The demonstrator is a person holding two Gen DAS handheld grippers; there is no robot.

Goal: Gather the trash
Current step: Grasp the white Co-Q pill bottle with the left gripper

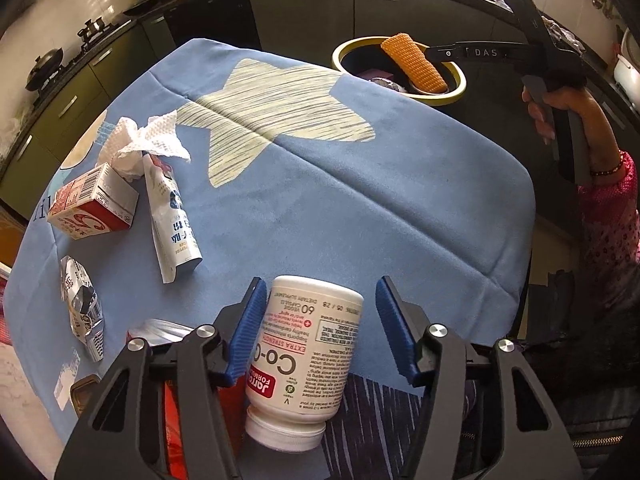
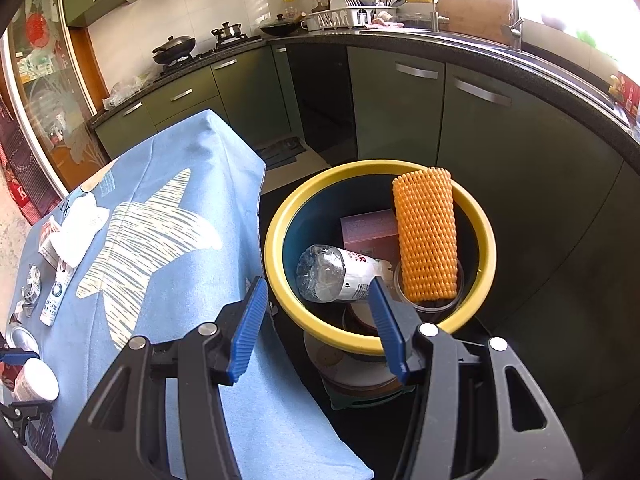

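Observation:
A white supplement bottle [image 1: 308,356] lies on the blue tablecloth [image 1: 320,200] between the open blue jaws of my left gripper [image 1: 320,320]; the left pad touches it, the right pad stands apart. My right gripper [image 2: 320,312] is open and empty beside the yellow-rimmed bin [image 2: 280,216], which holds an orange foam net [image 2: 426,236], a clear plastic bottle [image 2: 332,276] and a pink box [image 2: 368,228]. The bin [image 1: 456,92] and the right gripper's body [image 1: 532,28] also show in the left wrist view.
On the table's left lie crumpled tissue [image 1: 148,140], a red-and-white carton [image 1: 92,204], a white pouch [image 1: 172,216], a crushed foil wrapper [image 1: 82,304] and a can [image 1: 160,332]. Green kitchen cabinets [image 2: 400,100] and the counter ring the table.

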